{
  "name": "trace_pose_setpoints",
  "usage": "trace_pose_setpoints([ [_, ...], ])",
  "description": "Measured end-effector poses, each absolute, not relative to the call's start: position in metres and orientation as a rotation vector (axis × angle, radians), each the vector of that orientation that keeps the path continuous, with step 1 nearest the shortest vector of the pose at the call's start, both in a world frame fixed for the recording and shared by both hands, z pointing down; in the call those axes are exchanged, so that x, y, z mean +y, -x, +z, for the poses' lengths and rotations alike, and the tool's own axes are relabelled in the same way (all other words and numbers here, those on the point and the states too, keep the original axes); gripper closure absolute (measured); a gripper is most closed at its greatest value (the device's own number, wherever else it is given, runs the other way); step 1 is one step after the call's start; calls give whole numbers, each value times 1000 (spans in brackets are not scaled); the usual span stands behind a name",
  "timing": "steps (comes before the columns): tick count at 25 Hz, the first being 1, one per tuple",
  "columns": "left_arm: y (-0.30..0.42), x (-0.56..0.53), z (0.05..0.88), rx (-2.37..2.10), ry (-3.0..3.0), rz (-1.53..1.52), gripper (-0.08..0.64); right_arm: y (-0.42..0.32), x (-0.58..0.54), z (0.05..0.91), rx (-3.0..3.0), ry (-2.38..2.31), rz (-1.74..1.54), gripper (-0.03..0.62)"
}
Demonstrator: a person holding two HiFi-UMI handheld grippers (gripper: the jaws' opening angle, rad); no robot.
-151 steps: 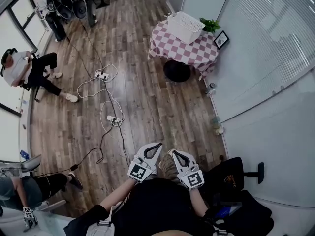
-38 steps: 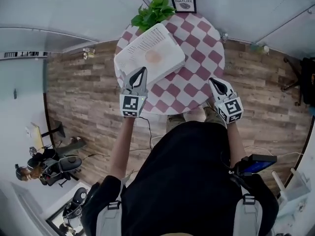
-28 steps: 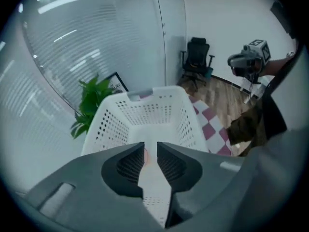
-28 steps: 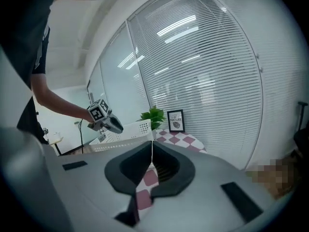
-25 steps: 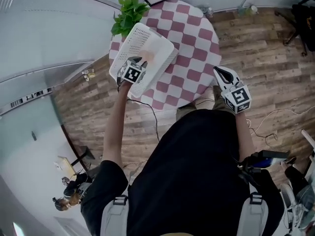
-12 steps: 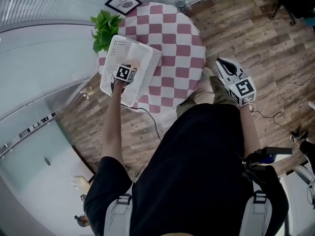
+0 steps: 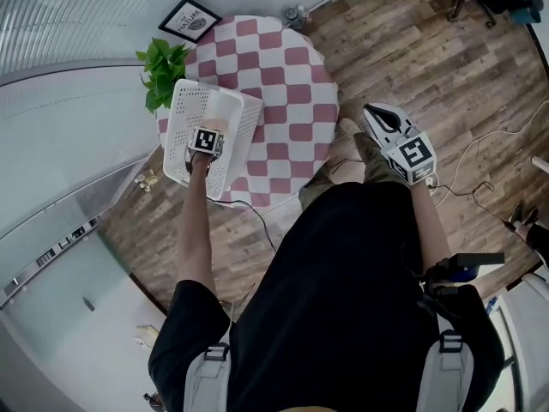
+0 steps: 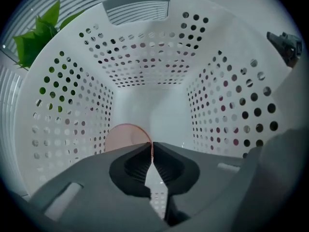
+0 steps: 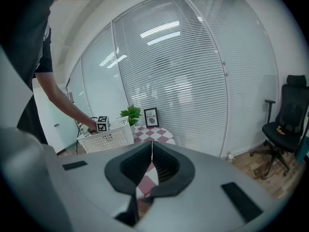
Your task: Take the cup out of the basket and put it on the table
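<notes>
**Cup gripped, not yet lifted**

The left gripper (image 8: 152, 146) reached straight down into the basket (image 7: 190, 110). Its fingers (image 8: 129, 167) had just been closing. They stood almost together, with what looked like the thin wall of the cup (image 8: 124, 136) pinched between their tips. The cup sat low in the basket, close to the wall on the left of the left gripper view.

The reach and the grasp therefore seemed done. Lifting the cup out and setting it on the table (image 7: 296, 67) were left to do. The right gripper (image 9: 152, 145) hung off the table at the person's side, over the floor (image 7: 412, 50), with its fingers together on nothing.

The basket's perforated walls rose high on every side of the left gripper, so the way out looked to be straight up before any sideways move. The basket sat at the table's left edge in the head view and seemed to overhang it a little. A plant (image 7: 159, 63) stood just beside it and a frame (image 7: 189, 20) beyond. To the basket's right the checked top lay bare and broad, which gave room to set the cup down well in from the round edge.
</notes>
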State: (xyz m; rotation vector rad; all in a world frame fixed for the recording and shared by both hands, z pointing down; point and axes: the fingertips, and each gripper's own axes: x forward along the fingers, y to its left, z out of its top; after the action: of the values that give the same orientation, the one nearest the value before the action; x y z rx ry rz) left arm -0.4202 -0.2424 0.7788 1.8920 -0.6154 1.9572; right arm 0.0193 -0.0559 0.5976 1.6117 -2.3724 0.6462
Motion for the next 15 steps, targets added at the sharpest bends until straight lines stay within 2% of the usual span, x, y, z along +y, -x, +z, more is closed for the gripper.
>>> trace_pose_setpoints([
  [15, 400, -237, 751, -685, -1937, 1869, 543, -22, -64, 599, -2415, -1682, 625, 581],
])
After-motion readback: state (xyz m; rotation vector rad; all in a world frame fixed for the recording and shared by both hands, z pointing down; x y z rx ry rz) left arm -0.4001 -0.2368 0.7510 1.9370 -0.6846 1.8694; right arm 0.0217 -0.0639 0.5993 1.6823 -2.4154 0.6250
